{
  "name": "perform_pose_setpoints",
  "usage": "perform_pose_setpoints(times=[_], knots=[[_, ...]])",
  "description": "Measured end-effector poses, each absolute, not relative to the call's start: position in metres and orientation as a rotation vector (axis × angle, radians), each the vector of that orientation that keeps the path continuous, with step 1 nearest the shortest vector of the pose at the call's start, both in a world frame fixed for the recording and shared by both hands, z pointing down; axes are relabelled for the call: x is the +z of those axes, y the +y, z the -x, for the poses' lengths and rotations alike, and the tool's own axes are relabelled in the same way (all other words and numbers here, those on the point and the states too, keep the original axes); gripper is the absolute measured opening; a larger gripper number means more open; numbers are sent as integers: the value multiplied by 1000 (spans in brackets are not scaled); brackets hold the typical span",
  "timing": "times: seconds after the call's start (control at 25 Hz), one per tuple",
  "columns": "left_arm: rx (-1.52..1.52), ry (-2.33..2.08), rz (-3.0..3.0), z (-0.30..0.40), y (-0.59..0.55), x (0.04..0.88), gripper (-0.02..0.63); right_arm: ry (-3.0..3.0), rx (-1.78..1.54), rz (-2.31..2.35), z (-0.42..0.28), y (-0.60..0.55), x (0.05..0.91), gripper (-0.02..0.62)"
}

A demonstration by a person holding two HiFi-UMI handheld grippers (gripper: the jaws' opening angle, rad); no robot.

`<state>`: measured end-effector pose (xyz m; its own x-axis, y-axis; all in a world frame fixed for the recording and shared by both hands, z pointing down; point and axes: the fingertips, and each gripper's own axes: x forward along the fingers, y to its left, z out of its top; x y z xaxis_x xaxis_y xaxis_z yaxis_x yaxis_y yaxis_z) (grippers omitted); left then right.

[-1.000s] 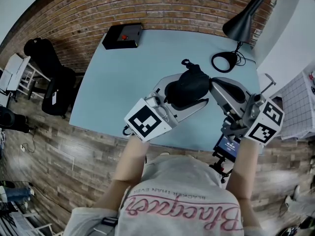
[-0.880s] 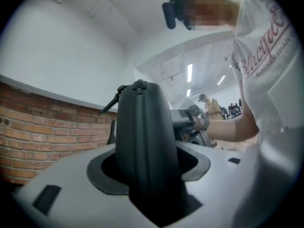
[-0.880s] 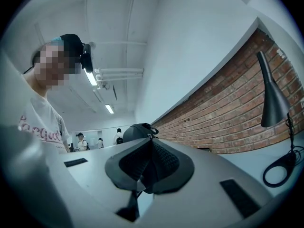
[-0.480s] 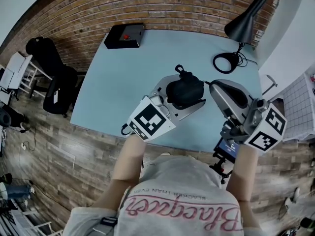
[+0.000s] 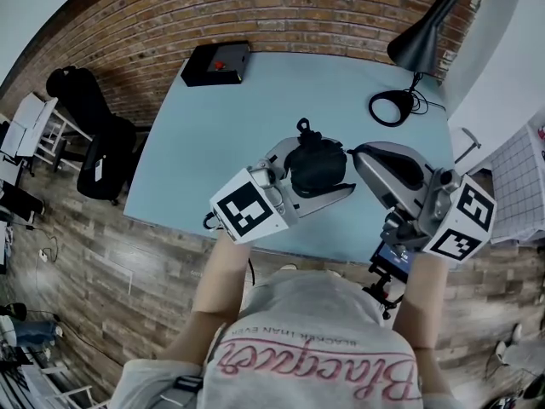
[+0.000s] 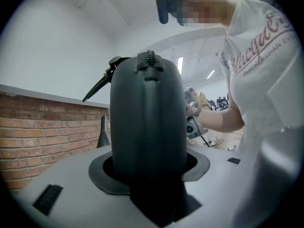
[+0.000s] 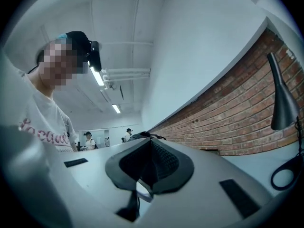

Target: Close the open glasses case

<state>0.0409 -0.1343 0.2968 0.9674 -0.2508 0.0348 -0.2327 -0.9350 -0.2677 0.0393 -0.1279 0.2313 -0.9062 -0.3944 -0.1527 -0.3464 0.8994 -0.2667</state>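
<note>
The black zippered glasses case (image 5: 317, 167) is held above the light blue table (image 5: 213, 143), with my left gripper (image 5: 319, 181) shut on it. In the left gripper view the case (image 6: 147, 127) stands upright between the grey jaws of the left gripper (image 6: 148, 196), with its zipper pull at the top. My right gripper (image 5: 361, 153) is just right of the case with its jaws shut and nothing between them. The right gripper view shows the right gripper (image 7: 145, 175) with its dark pads closed together, and the case's top (image 7: 141, 136) just beyond them.
A black box with a red button (image 5: 216, 62) sits at the table's far left corner. A black desk lamp (image 5: 419, 43) and its ring-shaped base (image 5: 391, 107) stand at the far right. A phone on a mount (image 5: 393, 258) is at the table's near edge.
The case looked wider and flatter a second ago and is now more compact in the left gripper. The right gripper's jaws have moved a little left, closer to the case.
</note>
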Motion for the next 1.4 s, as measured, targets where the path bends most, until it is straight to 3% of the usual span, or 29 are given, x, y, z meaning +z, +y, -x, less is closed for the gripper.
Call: perform_pose_setpoints(times=[0.32,0.76,0.96,1.08,1.12,1.4], knots=[[84,239,2934,-29,-121,283,259,2857,-395,502,-38,-121,232,21],[24,120,2895,-38,-109,286,261,2761,-533,298,-30,-108,229,35],[-86,116,2727,-36,-111,286,259,2747,-485,219,-29,-98,226,109],[-160,133,2619,-33,-113,283,259,2805,-350,290,-29,-97,227,98],[-171,144,2599,-33,-114,281,259,2812,-319,316,-30,-98,228,52],[-312,266,2473,-25,-130,283,259,2765,-159,427,-45,-96,219,40]])
